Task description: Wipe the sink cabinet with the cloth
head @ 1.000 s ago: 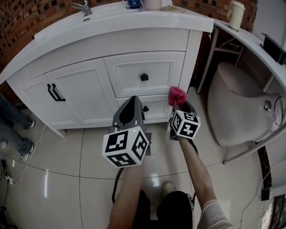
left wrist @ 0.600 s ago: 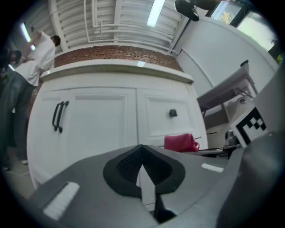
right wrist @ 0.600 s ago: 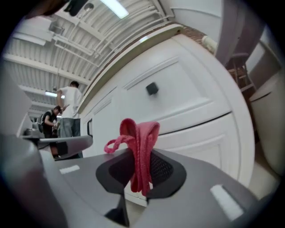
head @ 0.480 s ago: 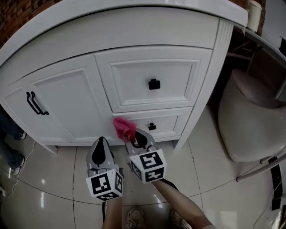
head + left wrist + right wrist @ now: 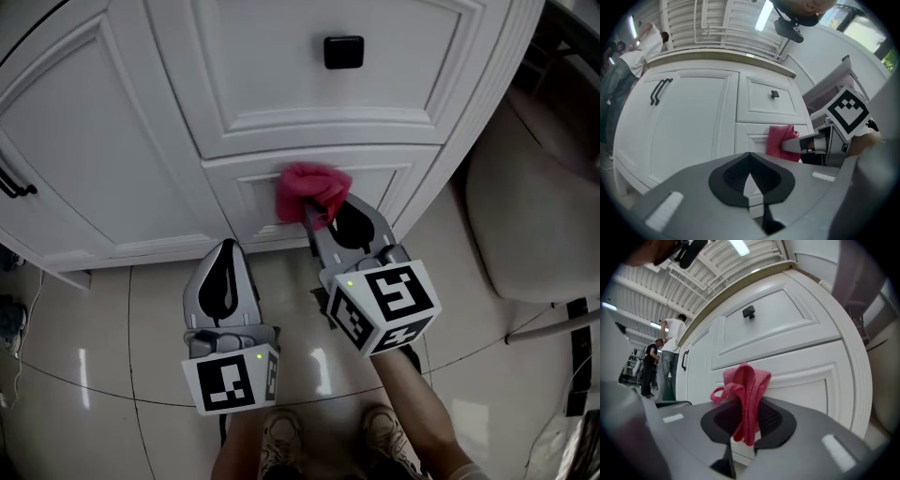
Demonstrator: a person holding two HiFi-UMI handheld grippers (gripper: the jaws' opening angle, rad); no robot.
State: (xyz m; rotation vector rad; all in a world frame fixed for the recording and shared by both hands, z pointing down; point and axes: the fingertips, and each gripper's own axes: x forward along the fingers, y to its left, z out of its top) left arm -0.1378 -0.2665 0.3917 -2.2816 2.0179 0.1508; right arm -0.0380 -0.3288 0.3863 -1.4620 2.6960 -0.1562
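Right gripper pinches a crumpled pink cloth against the lower drawer of the white sink cabinet; left gripper closed.

Ahead: the white sink cabinet blocks the way; the pink cloth in the right gripper is up against the lower drawer.
Above: a black knob sticks out of the top drawer.
Right: the toilet is near, leaving a thin gap.
Left and below: open floor around the left gripper, which is closed and empty.
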